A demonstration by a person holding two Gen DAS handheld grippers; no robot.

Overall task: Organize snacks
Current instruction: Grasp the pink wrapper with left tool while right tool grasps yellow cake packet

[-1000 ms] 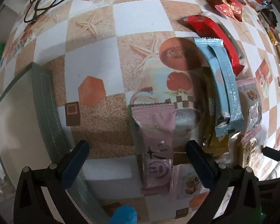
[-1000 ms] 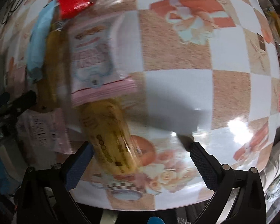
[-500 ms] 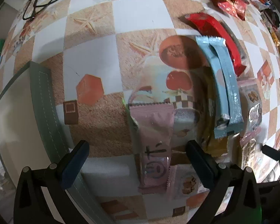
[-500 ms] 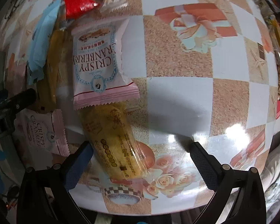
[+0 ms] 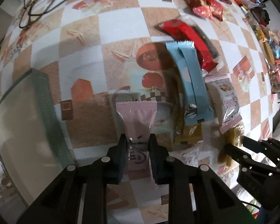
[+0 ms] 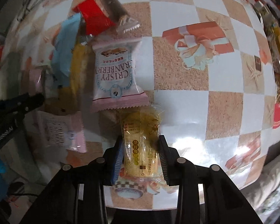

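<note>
left gripper (image 5: 137,147) jaws clamp a pink snack packet (image 5: 137,130); right gripper (image 6: 141,153) jaws pinch a yellow pastry packet (image 6: 141,145). lift gently, straight up, avoiding crushing.

left wrist: close above table (image 5: 119,26), faces its far edge
right wrist: close, same heading
shared: cranberry packet (image 5: 227,100) (image 6: 114,74)

pink packet (image 5: 138,128), yellow packet (image 6: 141,145), checkered tablecloth (image 6: 179,78)
</note>
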